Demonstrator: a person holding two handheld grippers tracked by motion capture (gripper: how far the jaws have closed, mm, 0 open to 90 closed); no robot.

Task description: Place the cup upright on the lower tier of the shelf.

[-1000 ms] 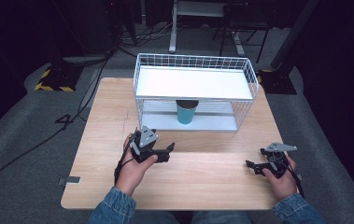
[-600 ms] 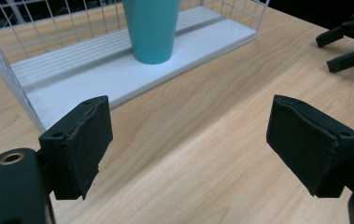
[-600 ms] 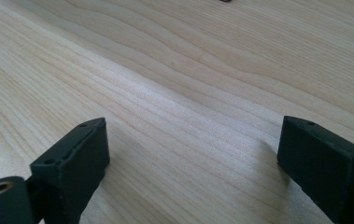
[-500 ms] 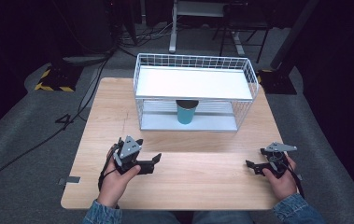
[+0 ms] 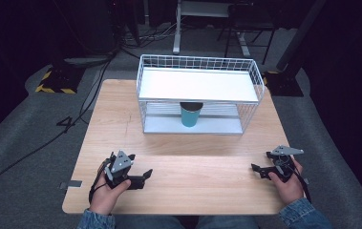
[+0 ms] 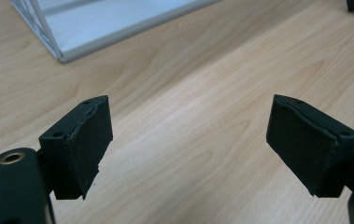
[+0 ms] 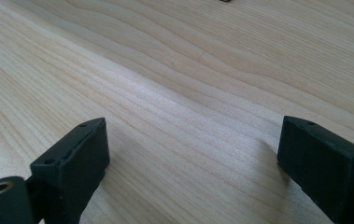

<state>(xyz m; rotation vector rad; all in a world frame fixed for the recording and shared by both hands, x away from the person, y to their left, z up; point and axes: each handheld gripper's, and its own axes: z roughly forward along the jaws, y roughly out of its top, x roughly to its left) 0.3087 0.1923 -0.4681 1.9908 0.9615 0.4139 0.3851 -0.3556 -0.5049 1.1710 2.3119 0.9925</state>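
At the left of the high view, the left gripper (image 5: 143, 175) sits low over the near part of the wooden table (image 5: 202, 176), held in the person's left hand (image 5: 106, 191), its jaws pointing toward the table's middle; in the left gripper view those jaws stand well apart with bare wood between them, holding nothing, and a corner of the rack's white base (image 6: 95, 23) shows beyond them. In the middle, toward the far edge, stands a white wire shelf rack (image 5: 200, 98) with a solid white top; on its lower level, under that top, a teal cup (image 5: 190, 114) stands upright, apart from both grippers and untouched. At the right, the right gripper (image 5: 260, 170) rests near the table's near right edge in the person's right hand (image 5: 286, 183); in the right gripper view its jaws are likewise spread wide over plain wood, empty.

As a judgement, no grip is in progress: both tools wait on the near side, well apart from the rack, so this looks like a rest or ready stance around the handling of the cup; the cup sits tidily on the lower shelf. If the cup is to be handled next, one gripper must travel forward, enter the rack's open front below the top shelf, and bracket the cup level; the low clearance under the top calls for a flat approach.
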